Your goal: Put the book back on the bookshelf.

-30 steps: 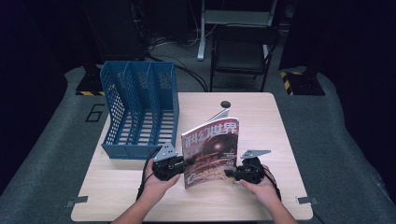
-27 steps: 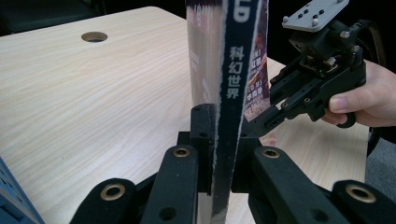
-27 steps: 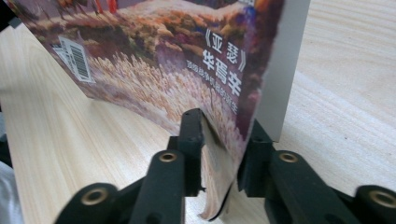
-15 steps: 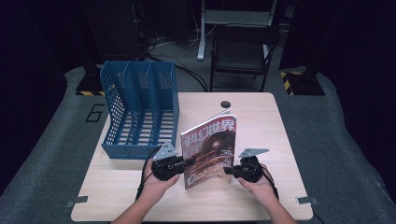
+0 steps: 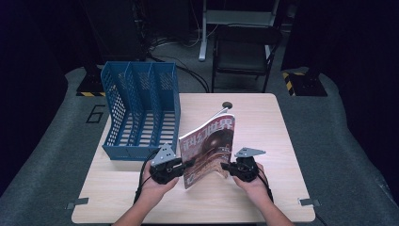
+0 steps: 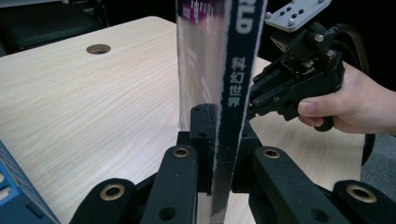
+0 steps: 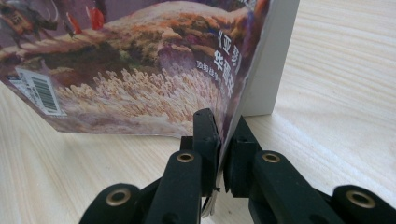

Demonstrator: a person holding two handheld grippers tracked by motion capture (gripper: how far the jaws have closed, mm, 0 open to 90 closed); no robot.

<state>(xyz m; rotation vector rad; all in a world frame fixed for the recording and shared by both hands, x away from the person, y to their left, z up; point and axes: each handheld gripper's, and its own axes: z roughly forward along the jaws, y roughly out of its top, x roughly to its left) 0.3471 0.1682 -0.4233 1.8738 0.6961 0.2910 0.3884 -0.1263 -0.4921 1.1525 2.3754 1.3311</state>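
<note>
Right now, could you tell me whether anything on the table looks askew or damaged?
The magazine stands on edge, bowed and leaning, pinched by the left gripper and the right gripper. Its spine edge looks frayed white in the left gripper view. The blue file rack looks fine.

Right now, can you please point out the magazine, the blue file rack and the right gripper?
magazine (image 5: 209, 143), high view, on the middle of its front cover.
blue file rack (image 5: 141, 84), high view, on its upright back wall.
right gripper (image 5: 226, 167), high view, at its jaw tips, shut on the magazine's edge.
</note>
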